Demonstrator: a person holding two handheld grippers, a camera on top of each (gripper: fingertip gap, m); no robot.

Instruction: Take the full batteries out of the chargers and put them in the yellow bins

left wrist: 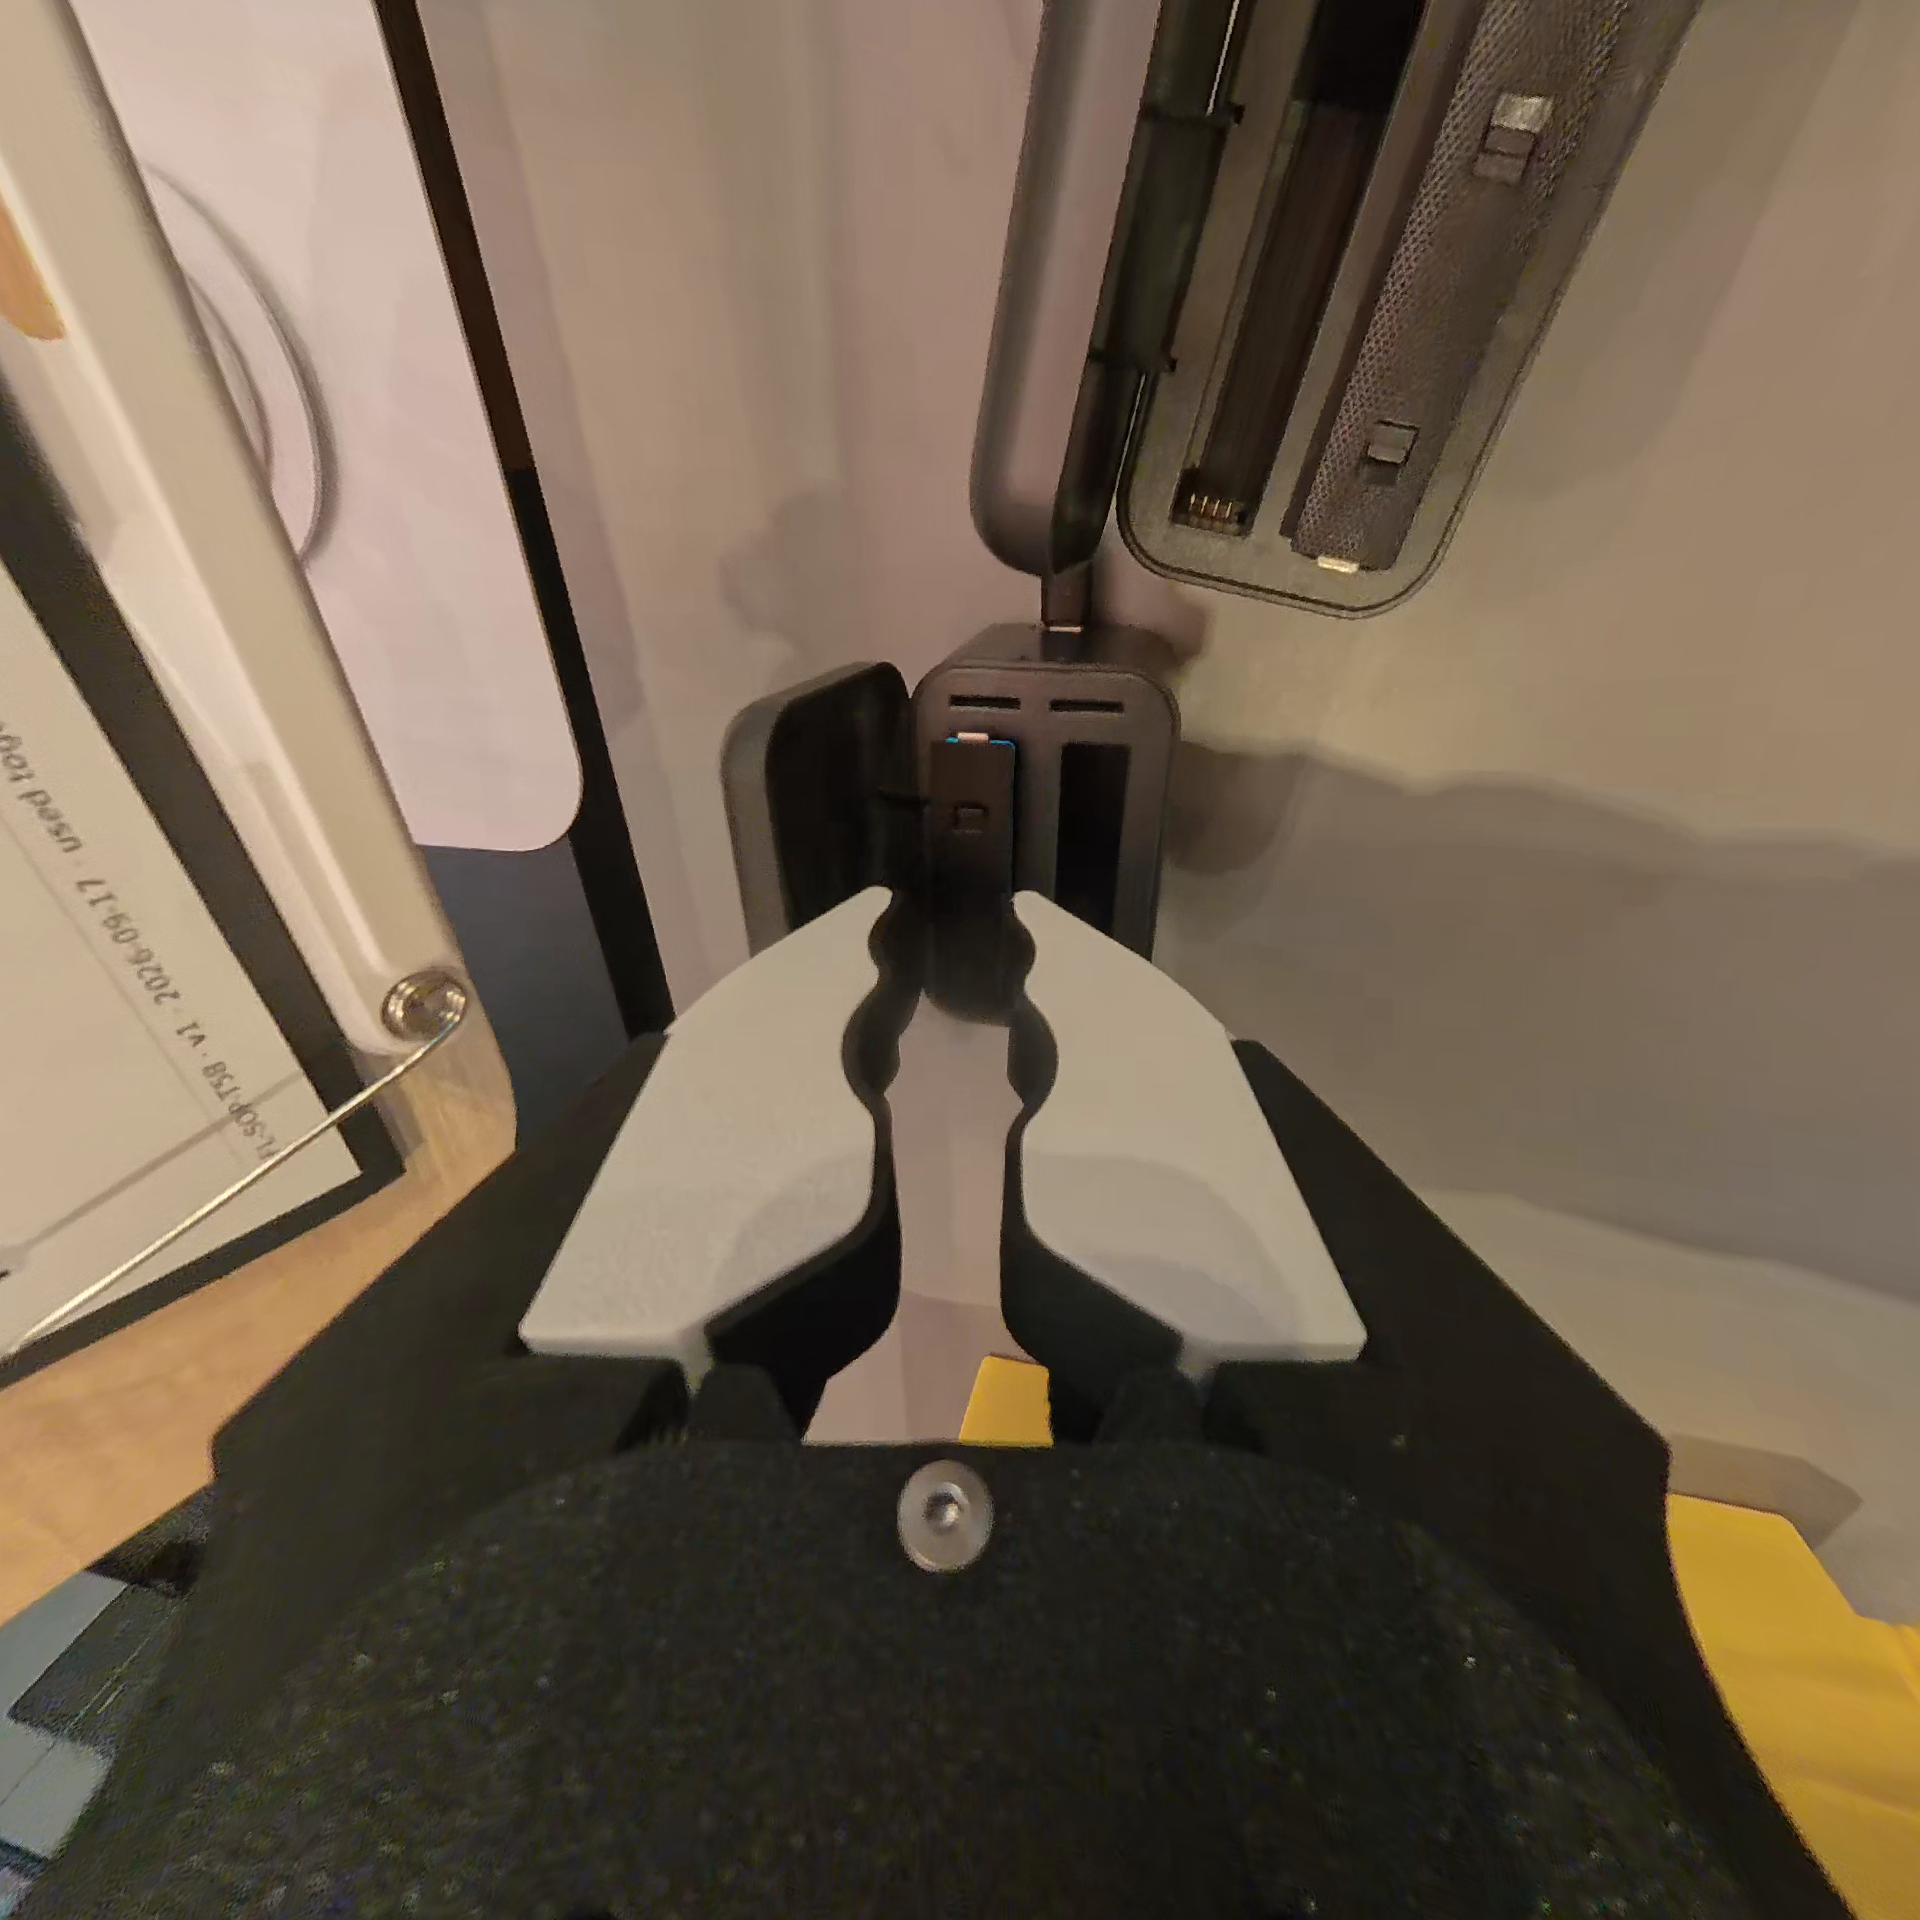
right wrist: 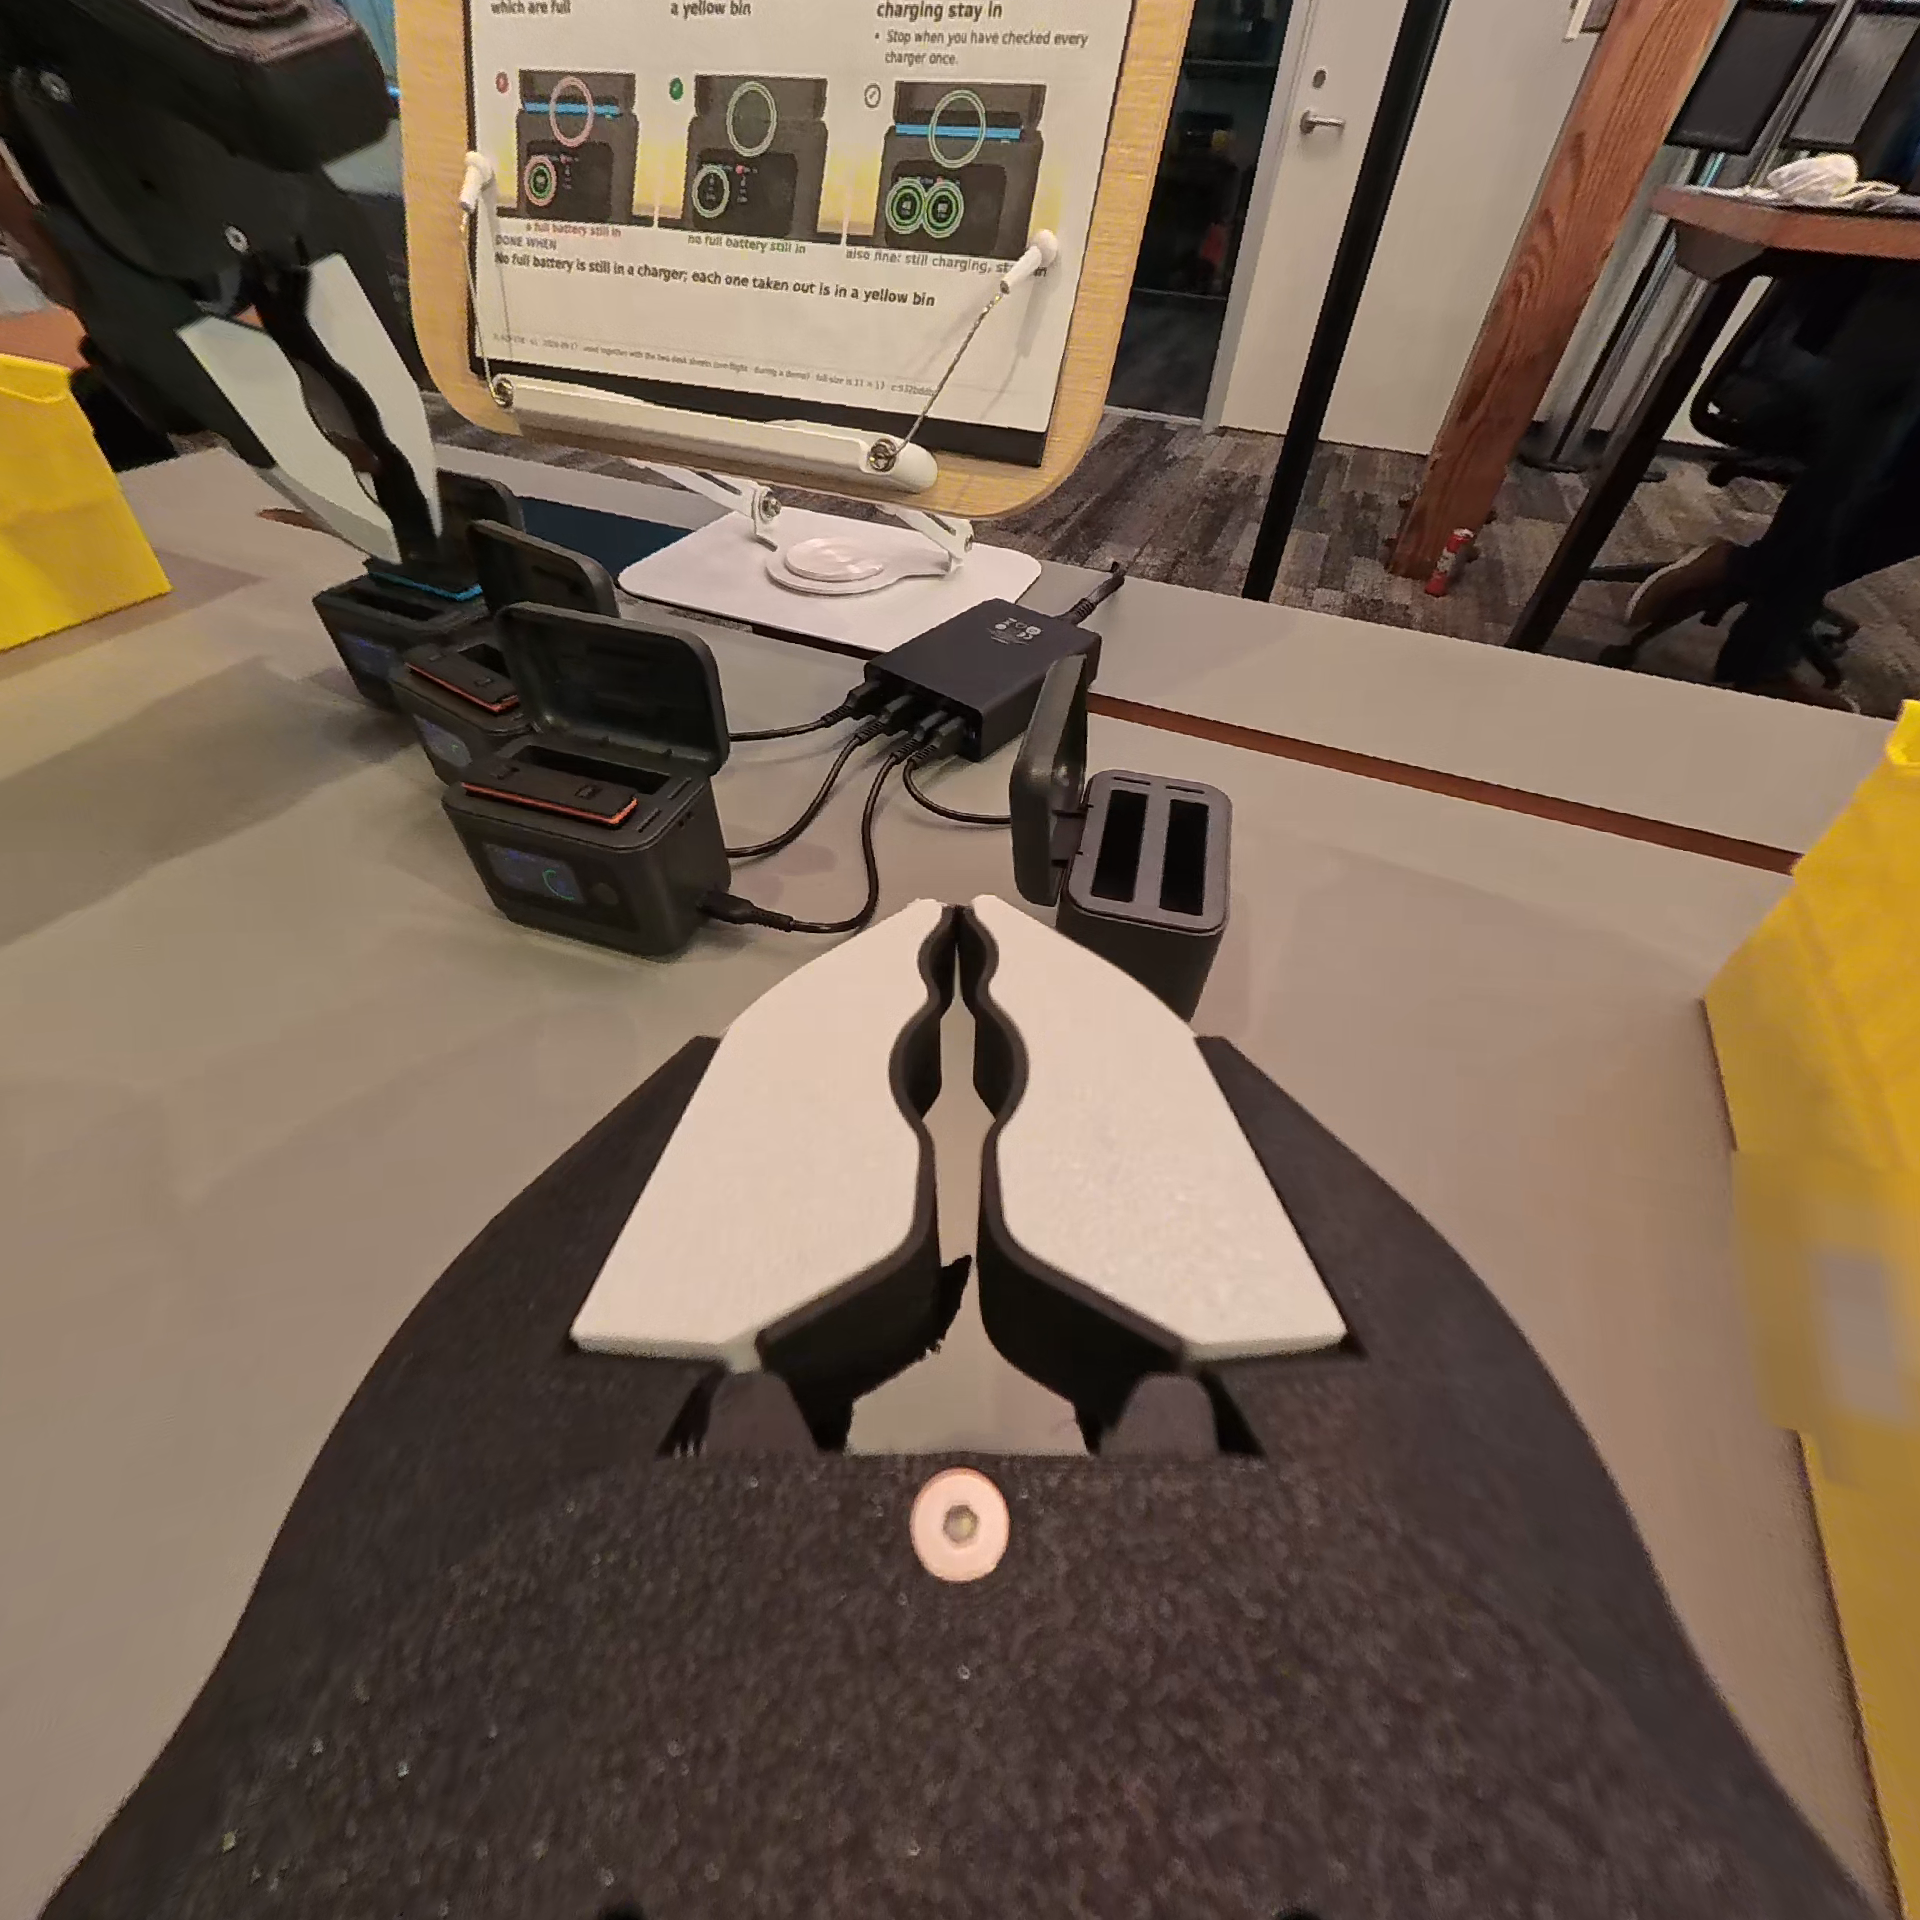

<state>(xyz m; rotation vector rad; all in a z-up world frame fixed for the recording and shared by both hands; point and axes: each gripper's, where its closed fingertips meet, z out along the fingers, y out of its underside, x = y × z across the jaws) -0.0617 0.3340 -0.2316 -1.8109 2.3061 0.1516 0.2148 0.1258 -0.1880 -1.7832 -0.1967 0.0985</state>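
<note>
My left gripper is shut on a black battery with blue trim that stands partly out of the left slot of an open charger. The right slot is empty. In the right wrist view this gripper holds the battery over the farthest charger in a row of three. Two nearer chargers hold orange-trimmed batteries. My right gripper is shut and empty above the table, near an empty open charger. Yellow bins stand at the left and right.
A black power hub with cables feeds the chargers. An instruction board on a white stand stands behind them at the table's far edge. Another open charger lies beyond the held battery. A yellow bin sits below my left gripper. Tip to tip, the grippers are about 35 cm apart.
</note>
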